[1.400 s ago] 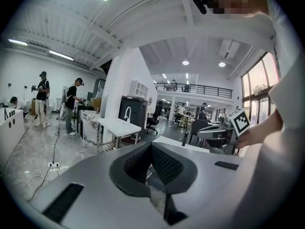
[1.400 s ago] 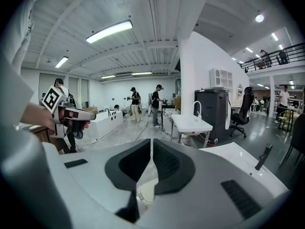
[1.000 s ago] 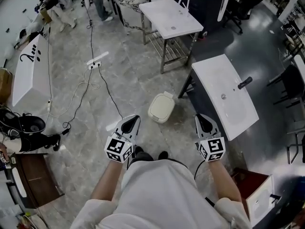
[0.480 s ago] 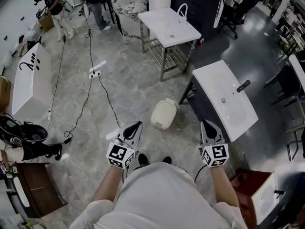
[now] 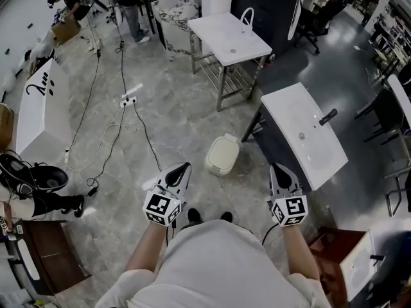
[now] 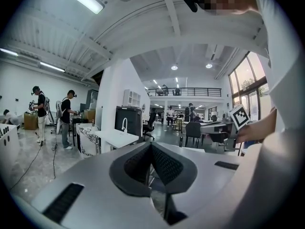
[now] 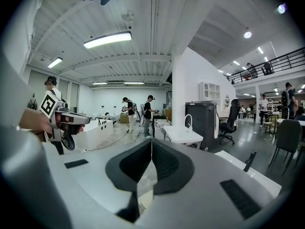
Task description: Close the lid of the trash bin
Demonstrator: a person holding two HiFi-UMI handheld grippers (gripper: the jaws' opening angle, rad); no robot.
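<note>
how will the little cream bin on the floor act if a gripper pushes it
The trash bin looks small and plastic, so probably light and stiff. On the glossy floor it would likely slide rather than tip.

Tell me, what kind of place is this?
Probably a big indoor workshop or testing hall: a white sink counter on a bare metal frame, a bathtub standing loose on the floor, and cables trailing across it.
</note>
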